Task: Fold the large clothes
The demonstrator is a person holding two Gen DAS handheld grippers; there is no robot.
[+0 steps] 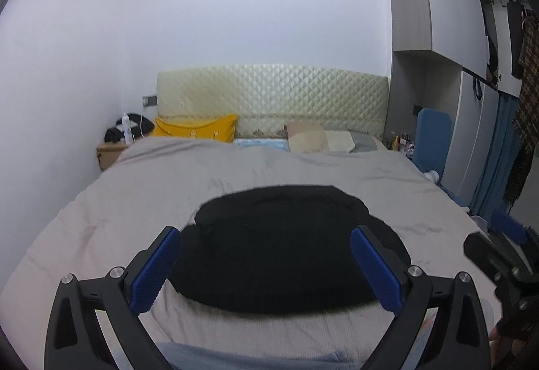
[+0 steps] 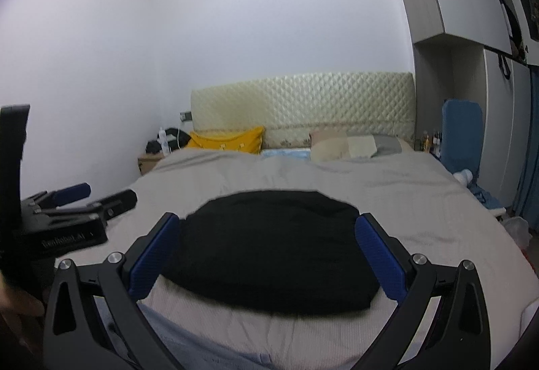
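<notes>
Though folded at lower centre, the black garment (image 1: 279,245) looks soft and limp; both the left gripper (image 1: 266,269) and right gripper (image 2: 267,255) are spread, empty; grip its near corners.

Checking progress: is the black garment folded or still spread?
Folded: the black garment lies as a compact, thick bundle with rounded edges on the bed, no sleeves showing.

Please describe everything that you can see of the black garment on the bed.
The black garment is a dark, matte piece of cloth, and its weave is too dark to make out. It lies flat near the foot of the bed, on the grey cover, as a compact, rounded bundle that looks already folded, with a thicker edge toward the cameras. No sleeves, collar or print show. Both the left gripper and the right gripper are open and hover before it; neither holds it.
</notes>
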